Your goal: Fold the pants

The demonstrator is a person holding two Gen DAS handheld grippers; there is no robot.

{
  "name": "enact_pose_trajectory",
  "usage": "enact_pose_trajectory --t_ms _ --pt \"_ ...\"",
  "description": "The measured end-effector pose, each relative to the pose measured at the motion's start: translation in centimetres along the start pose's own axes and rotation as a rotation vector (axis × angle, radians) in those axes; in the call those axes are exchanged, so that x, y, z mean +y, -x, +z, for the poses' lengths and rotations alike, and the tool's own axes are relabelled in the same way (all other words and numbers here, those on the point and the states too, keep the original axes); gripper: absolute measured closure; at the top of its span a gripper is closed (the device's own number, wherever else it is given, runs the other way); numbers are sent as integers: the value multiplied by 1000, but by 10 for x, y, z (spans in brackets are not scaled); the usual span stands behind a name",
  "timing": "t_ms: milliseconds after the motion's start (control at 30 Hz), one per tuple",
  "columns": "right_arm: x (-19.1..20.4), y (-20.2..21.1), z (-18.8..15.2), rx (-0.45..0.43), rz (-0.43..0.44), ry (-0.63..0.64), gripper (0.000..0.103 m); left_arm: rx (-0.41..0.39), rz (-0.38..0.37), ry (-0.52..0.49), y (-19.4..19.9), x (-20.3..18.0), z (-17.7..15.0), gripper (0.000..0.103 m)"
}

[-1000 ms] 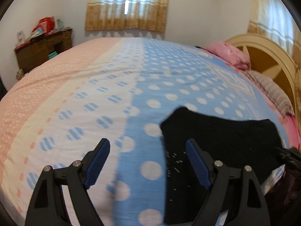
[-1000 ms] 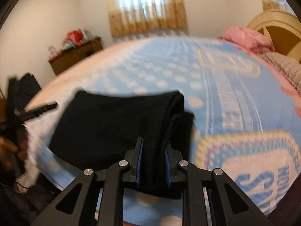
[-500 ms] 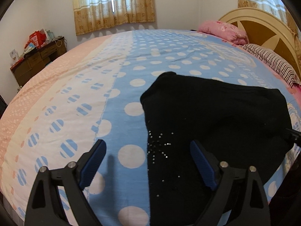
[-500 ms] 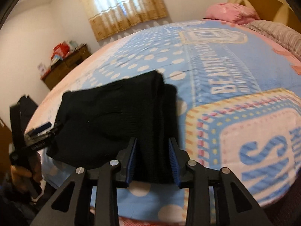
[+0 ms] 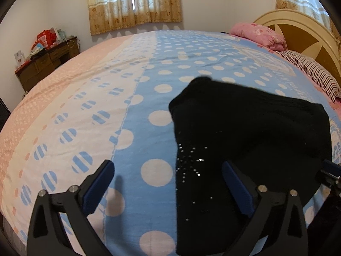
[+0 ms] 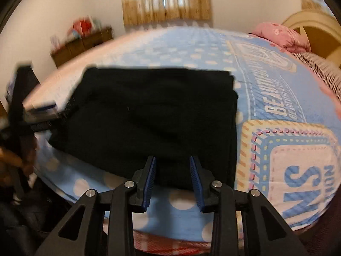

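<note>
The black pants [image 5: 245, 132] lie folded flat on the blue polka-dot bedspread [image 5: 157, 89] near the bed's front edge; small silver studs show on their near left part. My left gripper [image 5: 168, 183] is wide open and empty, its jaws straddling the pants' left edge. In the right wrist view the pants [image 6: 153, 115] lie as a dark rectangle. My right gripper [image 6: 172, 170] is open at their near edge, holding nothing. The left gripper [image 6: 32, 111] appears blurred at the left of that view.
A pink pillow [image 5: 260, 34] and a striped pillow [image 5: 313, 74] lie by the cream headboard [image 5: 302, 29] at the right. A brown dresser [image 5: 46, 61] with clutter stands by the far left wall. Curtained window [image 5: 134, 2] behind the bed.
My right gripper has opened and let go of the pants, then drawn back a little. The pants now lie flat. My left gripper stayed open, hovering at the pants' left edge.
</note>
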State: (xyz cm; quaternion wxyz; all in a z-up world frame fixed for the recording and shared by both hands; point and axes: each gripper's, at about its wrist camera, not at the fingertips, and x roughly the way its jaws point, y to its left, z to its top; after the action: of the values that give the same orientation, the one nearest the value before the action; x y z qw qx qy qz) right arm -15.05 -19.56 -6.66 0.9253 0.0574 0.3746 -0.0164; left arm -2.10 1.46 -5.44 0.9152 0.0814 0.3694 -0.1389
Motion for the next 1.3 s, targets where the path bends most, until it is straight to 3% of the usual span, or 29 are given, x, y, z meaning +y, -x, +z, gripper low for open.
enact_pose_trajectory --t_ms 67,133,267,400,533,700,833,967,1033,1133,1300 --pt "3 4 5 24 -14 19 69 2 -3 7 1 1 0 0" --pt "10 11 14 -11 -11 29 69 7 -2 13 2 2 -1 0" --pt "26 22 42 -101 134 17 69 25 -24 20 5 5 -2 0" --pt "62 -10 79 -122 251 62 69 61 -63 79 9 16 -8 0" --pt "99 -57 103 -68 359 129 69 86 -76 125 8 22 -19 0" --pt "131 -127 116 9 323 226 69 76 -38 99 7 15 -23 0" --pt "133 -142 124 33 306 219 69 61 -14 79 7 13 -26 0" --pt "132 -137 124 20 321 216 68 71 -10 78 7 13 -25 0" --pt "122 -124 126 -8 367 159 68 81 -22 78 7 15 -22 0" --pt "95 -83 126 -118 415 42 66 97 -41 92 7 19 -17 0" --pt "42 -32 106 -208 295 -72 50 76 -1 38 11 14 -9 0"
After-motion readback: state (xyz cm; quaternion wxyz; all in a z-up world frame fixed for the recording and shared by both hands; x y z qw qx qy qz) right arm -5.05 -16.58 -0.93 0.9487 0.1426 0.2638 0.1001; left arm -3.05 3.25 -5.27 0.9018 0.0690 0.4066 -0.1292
